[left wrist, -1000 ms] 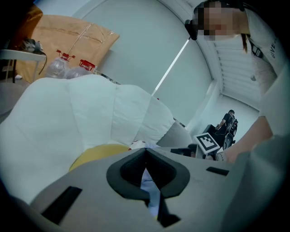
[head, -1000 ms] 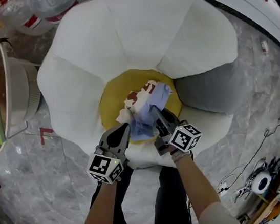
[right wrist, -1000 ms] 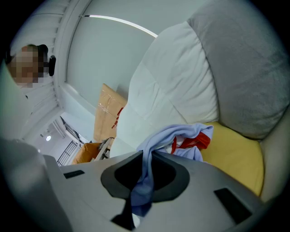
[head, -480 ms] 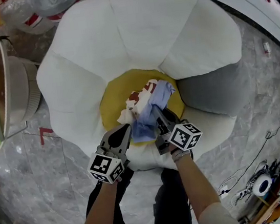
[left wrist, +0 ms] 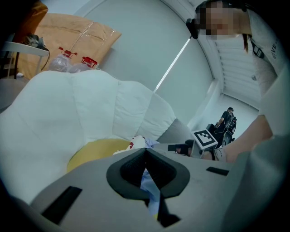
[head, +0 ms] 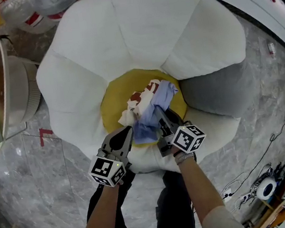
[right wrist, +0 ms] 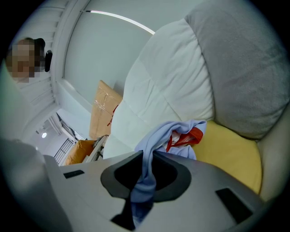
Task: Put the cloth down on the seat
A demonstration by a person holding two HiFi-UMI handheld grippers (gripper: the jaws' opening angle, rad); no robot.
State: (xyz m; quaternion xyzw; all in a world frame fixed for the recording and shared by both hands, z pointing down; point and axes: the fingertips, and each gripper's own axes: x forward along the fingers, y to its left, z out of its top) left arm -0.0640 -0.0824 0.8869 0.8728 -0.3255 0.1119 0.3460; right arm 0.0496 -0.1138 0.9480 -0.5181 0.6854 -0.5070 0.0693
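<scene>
Here the person stands at the front edge of a big white petal-shaped padded chair (head: 141,27), a gripper in each hand, both reaching over the round yellow seat cushion (head: 115,100) at its middle. The light blue cloth (head: 149,108), with a white and red printed part bunched into it, lies crumpled on the near right part of that yellow cushion, and its near edge stretches back toward the person, where both grippers have it.

The left gripper (head: 128,132) has its jaws closed together on a thin fold of the blue fabric; in the left gripper view the fold (left wrist: 149,190) runs down through the slot where the jaws (left wrist: 146,155) meet. The right gripper (head: 160,120) is likewise clamped on the cloth, a thicker rope of blue fabric (right wrist: 174,132) passing between its jaws (right wrist: 146,157) and hanging below them. The two grippers sit close, side by side, with the cloth between them.

To the right of the cushion one petal of the chair is grey (head: 210,93); the others are white. The chair stands on a pale marbled floor (head: 46,177), and clear plastic bottles with red labels (head: 29,16) lie behind it.
</scene>
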